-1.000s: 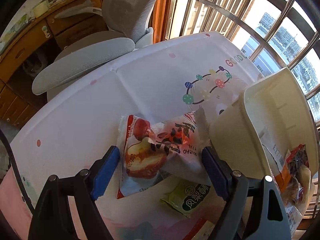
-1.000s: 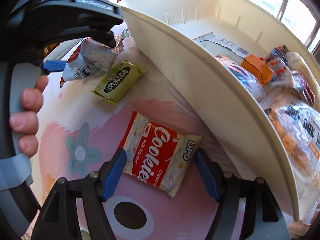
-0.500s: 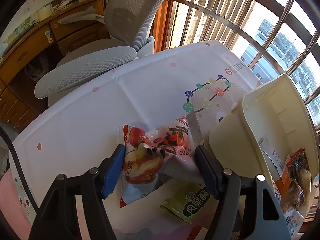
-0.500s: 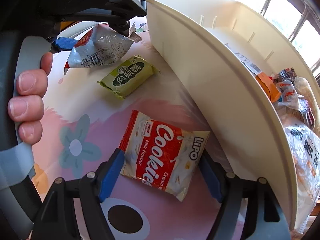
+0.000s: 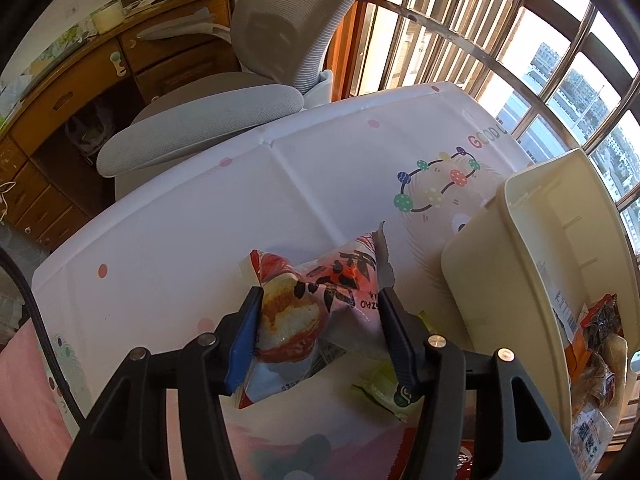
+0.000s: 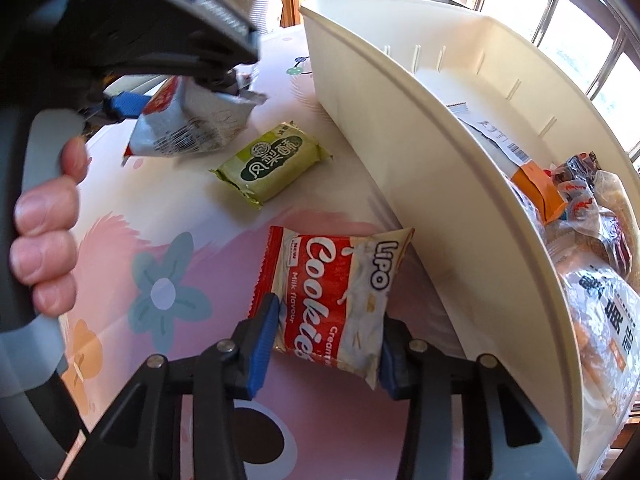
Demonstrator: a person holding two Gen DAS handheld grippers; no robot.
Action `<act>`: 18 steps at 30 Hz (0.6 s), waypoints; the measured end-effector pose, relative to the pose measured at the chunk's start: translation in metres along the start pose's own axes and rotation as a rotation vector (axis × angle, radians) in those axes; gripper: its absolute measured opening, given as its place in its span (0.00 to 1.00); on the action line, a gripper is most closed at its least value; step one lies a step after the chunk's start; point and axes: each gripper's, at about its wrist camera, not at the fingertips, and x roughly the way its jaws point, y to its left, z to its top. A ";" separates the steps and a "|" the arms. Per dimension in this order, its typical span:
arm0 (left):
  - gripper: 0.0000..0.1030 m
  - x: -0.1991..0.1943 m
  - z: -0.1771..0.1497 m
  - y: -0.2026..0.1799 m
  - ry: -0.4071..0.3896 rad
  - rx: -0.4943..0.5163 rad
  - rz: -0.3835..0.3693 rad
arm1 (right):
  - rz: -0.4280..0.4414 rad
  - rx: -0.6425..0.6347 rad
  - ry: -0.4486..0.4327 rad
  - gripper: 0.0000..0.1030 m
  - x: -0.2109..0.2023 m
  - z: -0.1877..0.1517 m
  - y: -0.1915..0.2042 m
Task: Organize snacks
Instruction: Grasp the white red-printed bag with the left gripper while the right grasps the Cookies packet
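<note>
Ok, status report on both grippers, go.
Left gripper shut on red snack bag. Right gripper shut on Cookies packet. Green packet loose on table; cream bin alongside, unobstructed.

A table covered with a printed mat [image 5: 320, 184] fills the middle of the left wrist view, white toward the upper part, pink with flowers (plainest in the right wrist view) toward the lower edge. On it at right stands a cream plastic bin [image 6: 400, 128]. Just left of the bin lie a green pineapple-cake packet [image 6: 276, 162] and, lower in the frame, a red-and-white Lipo cookies packet [image 6: 336, 292].
</note>
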 end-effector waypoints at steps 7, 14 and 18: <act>0.54 -0.024 -0.022 0.023 0.044 -0.031 0.043 | 0.047 -0.007 0.049 0.41 -0.014 -0.007 -0.003; 0.54 -0.063 -0.051 0.037 0.040 -0.041 0.066 | 0.109 -0.035 0.089 0.31 -0.031 -0.021 0.002; 0.54 -0.089 -0.066 0.038 0.025 -0.044 0.079 | 0.138 -0.076 0.078 0.17 -0.049 -0.029 0.003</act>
